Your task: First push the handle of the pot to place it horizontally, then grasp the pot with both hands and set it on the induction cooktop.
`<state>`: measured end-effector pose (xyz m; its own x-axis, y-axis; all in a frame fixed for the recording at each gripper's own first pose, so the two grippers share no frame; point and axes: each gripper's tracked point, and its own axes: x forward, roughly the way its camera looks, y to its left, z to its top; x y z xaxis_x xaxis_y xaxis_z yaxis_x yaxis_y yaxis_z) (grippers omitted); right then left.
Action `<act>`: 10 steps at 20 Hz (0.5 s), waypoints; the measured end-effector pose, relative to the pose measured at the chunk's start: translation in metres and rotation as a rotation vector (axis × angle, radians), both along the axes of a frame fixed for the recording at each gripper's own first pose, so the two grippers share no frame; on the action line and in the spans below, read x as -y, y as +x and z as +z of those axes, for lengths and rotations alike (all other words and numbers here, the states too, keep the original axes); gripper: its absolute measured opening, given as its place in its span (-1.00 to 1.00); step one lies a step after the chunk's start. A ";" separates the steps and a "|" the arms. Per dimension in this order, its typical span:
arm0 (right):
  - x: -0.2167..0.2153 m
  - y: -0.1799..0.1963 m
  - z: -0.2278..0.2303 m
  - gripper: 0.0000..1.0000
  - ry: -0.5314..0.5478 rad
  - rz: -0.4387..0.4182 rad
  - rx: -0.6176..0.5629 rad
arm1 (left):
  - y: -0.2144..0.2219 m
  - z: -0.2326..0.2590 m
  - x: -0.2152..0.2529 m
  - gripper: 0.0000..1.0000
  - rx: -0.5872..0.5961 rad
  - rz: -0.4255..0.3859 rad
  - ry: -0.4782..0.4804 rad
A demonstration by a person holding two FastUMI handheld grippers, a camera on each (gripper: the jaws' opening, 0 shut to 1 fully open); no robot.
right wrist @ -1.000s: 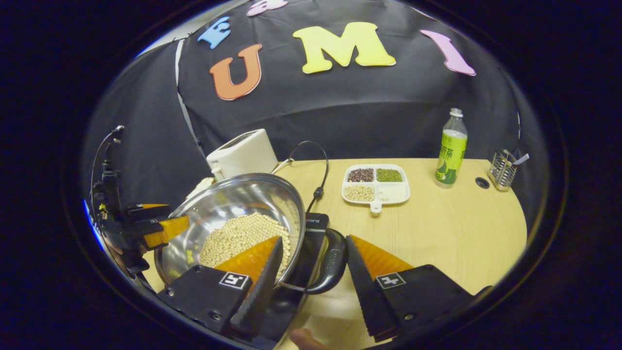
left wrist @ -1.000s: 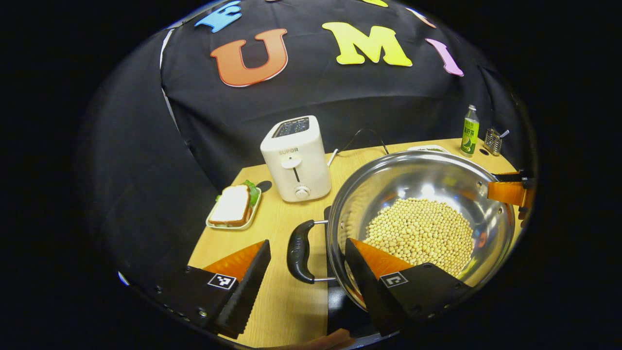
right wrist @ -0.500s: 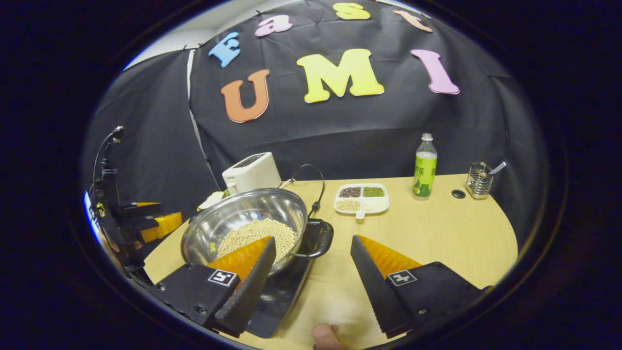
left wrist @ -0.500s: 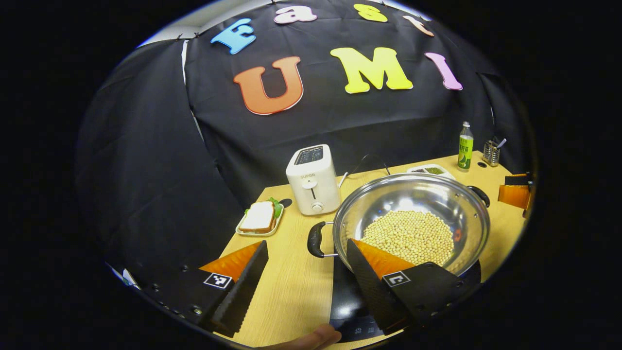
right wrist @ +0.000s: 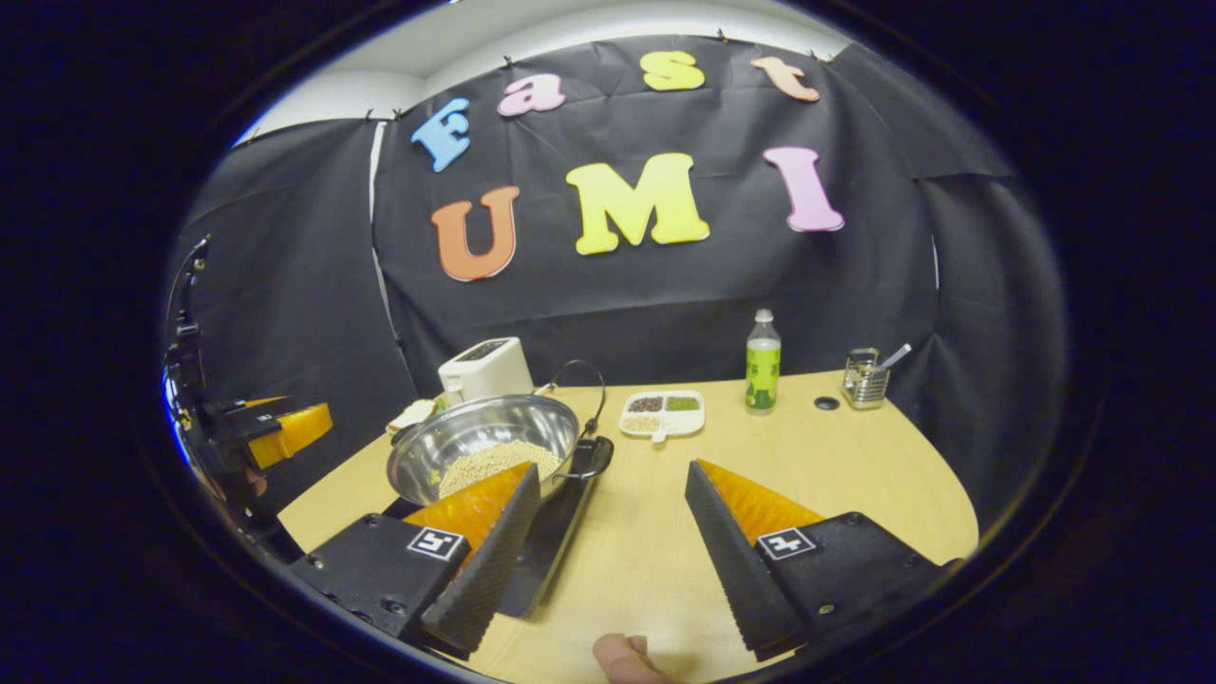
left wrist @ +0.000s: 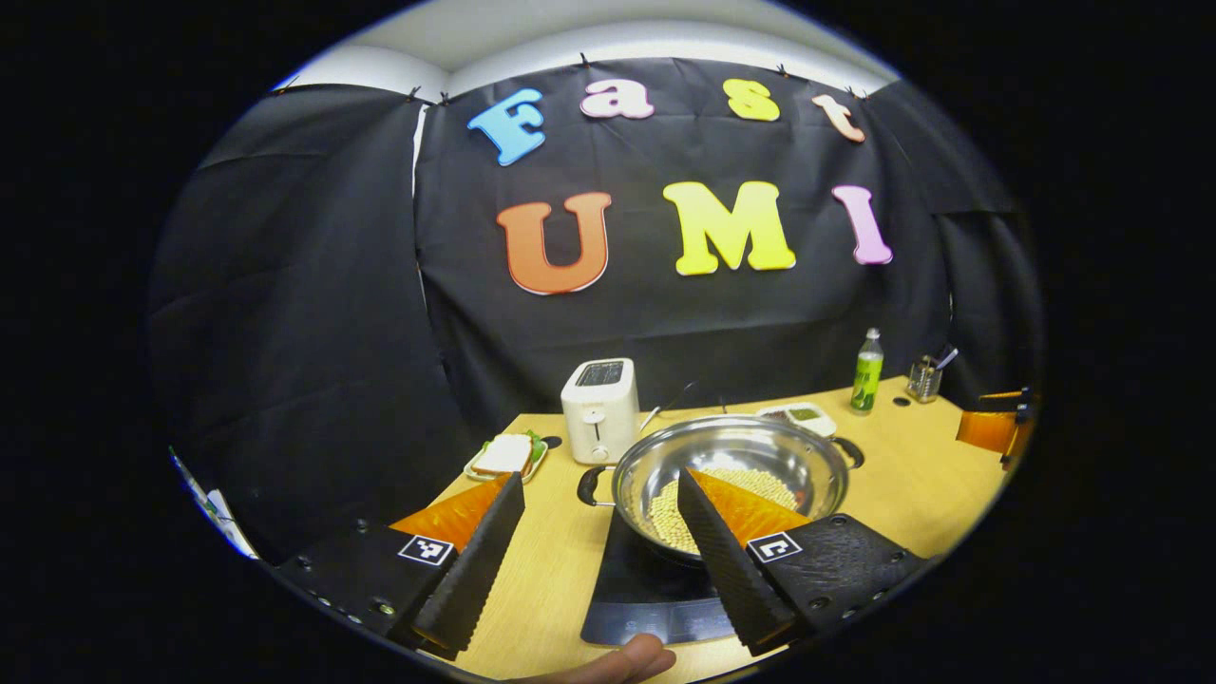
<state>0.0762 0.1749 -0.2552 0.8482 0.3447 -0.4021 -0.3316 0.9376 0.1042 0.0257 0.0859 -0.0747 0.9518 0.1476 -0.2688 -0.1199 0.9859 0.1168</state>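
Wooden table (right wrist: 836,475), black cloth wall behind. Items I log:
- Cooktop (left wrist: 646,584): near edge of table, left of centre.
- Pot (left wrist: 730,465): sits on the cooktop, beans inside, a handle out to each side.
- Left gripper (left wrist: 600,551): mine, fingers spread wide, holding nothing, drawn back near of the pot.
- Right gripper (right wrist: 613,546): mine, fingers likewise apart, empty, near and right of the pot.
- Toaster (left wrist: 598,410): far left, behind the pot.
- Sandwich plate (left wrist: 503,456): left of the toaster.
- Tray (right wrist: 662,415): far centre, four compartments.
- Bottle (right wrist: 762,362): right of the tray.
- Wire holder (right wrist: 863,378): far right.
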 end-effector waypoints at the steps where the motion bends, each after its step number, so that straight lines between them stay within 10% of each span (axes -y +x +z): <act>1: 0.005 -0.006 0.009 0.94 0.000 -0.011 0.025 | -0.006 0.008 0.004 0.93 0.021 -0.005 -0.001; 10: 0.049 -0.056 0.110 0.92 0.017 -0.054 0.270 | -0.046 0.066 0.028 0.93 0.140 0.015 -0.005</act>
<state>0.0202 0.1259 -0.1455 0.9412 0.3011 -0.1530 -0.2994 0.9535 0.0346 -0.0205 0.0577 -0.0086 0.9776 0.1616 -0.1348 -0.1498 0.9843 0.0930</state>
